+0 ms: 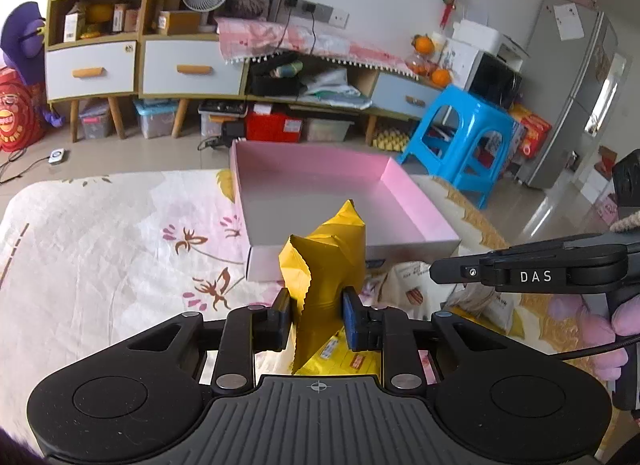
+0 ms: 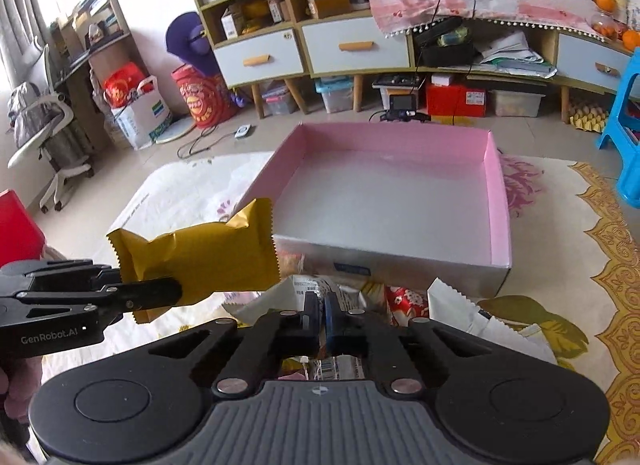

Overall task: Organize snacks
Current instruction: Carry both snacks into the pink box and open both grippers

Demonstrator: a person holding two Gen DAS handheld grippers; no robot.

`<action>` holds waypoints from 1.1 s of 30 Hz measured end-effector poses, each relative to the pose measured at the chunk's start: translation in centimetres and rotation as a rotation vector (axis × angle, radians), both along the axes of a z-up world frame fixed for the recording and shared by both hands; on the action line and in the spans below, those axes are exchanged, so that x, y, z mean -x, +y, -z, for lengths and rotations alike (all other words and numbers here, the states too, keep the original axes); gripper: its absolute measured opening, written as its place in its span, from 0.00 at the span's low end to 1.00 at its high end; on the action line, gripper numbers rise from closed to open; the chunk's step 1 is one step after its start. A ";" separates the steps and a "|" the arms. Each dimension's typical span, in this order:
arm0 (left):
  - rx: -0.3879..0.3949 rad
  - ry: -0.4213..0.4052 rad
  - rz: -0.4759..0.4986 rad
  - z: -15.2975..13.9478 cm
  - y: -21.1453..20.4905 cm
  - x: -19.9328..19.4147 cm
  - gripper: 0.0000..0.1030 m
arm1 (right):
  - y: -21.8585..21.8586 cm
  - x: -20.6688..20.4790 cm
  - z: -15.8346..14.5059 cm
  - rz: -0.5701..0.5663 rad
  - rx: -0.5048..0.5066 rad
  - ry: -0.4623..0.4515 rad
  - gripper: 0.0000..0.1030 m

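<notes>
A gold foil snack packet [image 1: 332, 265] stands upright between the pads of my left gripper [image 1: 316, 313], which is shut on it just above the cloth. In the right wrist view the same gold packet [image 2: 208, 253] hangs from the left gripper [image 2: 172, 293] at the left. My right gripper [image 2: 320, 313] has its pads pressed together on the top edge of a white snack packet [image 2: 452, 305]. In the left wrist view the right gripper [image 1: 434, 271] comes in from the right over that white packet [image 1: 408, 281]. An empty pink box [image 1: 416, 201] [image 2: 496, 193] lies just beyond both grippers.
More packets lie under the grippers: a yellow one [image 1: 348, 357] and a red-patterned one [image 2: 404, 301]. A floral cloth [image 1: 100, 245] covers the surface. A blue stool [image 1: 460, 125] stands right of the box, with cabinets [image 2: 280, 53] and floor bins behind. A gloved hand [image 1: 592, 325] holds the right gripper.
</notes>
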State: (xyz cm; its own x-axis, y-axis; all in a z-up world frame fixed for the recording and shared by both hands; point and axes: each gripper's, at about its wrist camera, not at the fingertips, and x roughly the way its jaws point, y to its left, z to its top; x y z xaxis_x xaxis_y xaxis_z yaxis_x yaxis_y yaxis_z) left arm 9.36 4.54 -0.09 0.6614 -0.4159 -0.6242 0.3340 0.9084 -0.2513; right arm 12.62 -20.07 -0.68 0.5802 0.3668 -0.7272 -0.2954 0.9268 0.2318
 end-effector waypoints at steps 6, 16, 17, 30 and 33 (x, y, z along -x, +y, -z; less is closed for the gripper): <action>0.024 -0.028 -0.031 -1.0 -0.4 -0.3 0.22 | -1.2 0.0 -1.4 0.054 -0.069 -0.045 0.00; 0.034 -0.039 -0.074 -1.3 -1.6 -0.8 0.22 | -0.9 -0.8 -1.6 0.008 -0.072 0.030 0.42; 0.033 -0.030 -0.081 -1.2 -1.6 -0.9 0.22 | -0.5 -0.8 -1.2 0.005 -0.039 0.038 0.53; 0.009 0.008 -0.111 -0.4 -0.7 -0.7 0.22 | 2.7 -1.4 2.8 -0.042 0.203 0.017 0.39; 0.009 0.007 -0.117 -0.5 -0.6 -0.7 0.22 | 2.6 -1.1 2.6 -0.049 0.191 0.009 0.29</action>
State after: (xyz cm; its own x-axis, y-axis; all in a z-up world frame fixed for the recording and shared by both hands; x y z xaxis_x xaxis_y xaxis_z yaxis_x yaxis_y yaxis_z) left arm 10.09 3.95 0.37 0.7012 -0.3417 -0.6258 0.2238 0.9388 -0.2619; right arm 13.77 -17.49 -3.31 0.5580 0.2491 -0.7916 -0.3404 0.9386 0.0555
